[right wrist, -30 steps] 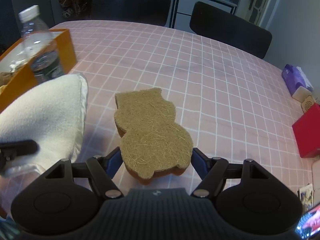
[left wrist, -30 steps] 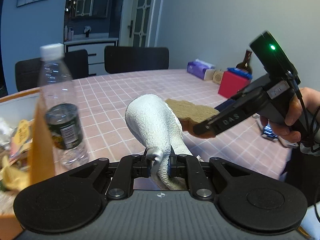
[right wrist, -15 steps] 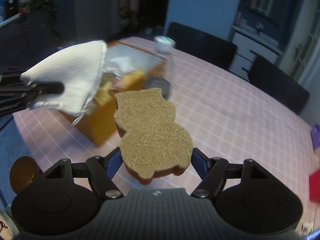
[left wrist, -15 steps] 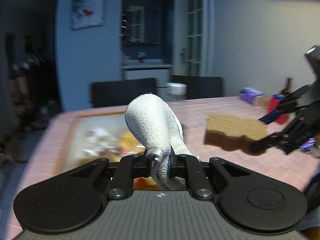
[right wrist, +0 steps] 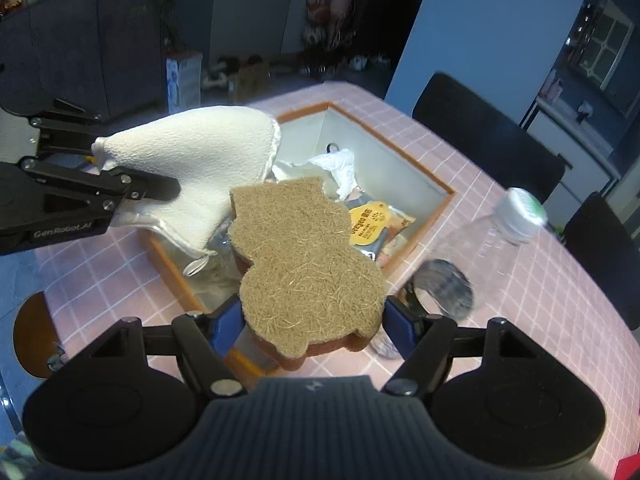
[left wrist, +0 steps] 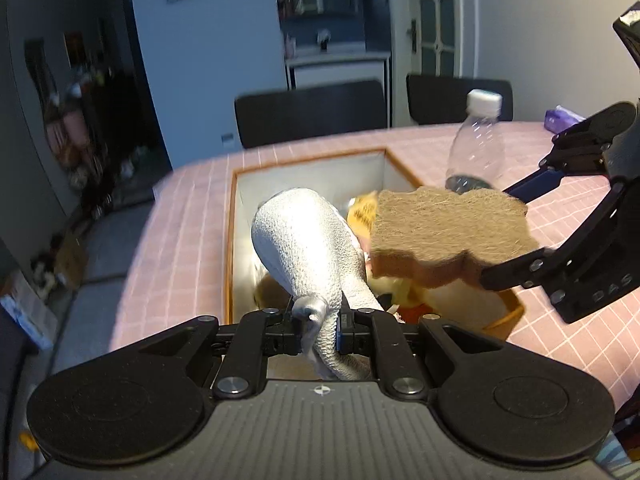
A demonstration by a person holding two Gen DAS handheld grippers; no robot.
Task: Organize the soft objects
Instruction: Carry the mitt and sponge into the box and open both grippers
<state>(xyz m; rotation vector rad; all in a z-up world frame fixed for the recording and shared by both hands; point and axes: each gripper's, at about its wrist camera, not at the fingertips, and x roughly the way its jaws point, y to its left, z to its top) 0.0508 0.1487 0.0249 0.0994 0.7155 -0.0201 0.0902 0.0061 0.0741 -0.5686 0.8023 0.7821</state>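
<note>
Sponge (right wrist: 304, 256), tan, fibrous, lobed, gripped by right fingers (right wrist: 394, 322); left fingers (left wrist: 348, 322) pinch white cloth (left wrist: 308, 240).

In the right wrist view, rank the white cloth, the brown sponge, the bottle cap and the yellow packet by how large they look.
1. Brown sponge and white cloth: close in apparent size, and the sponge sits nearest the camera, so unranked.
2. Yellow packet.
3. Bottle cap, blurred.

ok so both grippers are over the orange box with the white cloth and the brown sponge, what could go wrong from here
1. The clear plastic bottle stands right beside the orange-rimmed box; the right gripper could tip it.
2. The brown bear-shaped sponge is held only at its rear end, so it may twist loose.
3. The white textured cloth in the left gripper hangs close to the sponge; they could snag each other on release.
</note>
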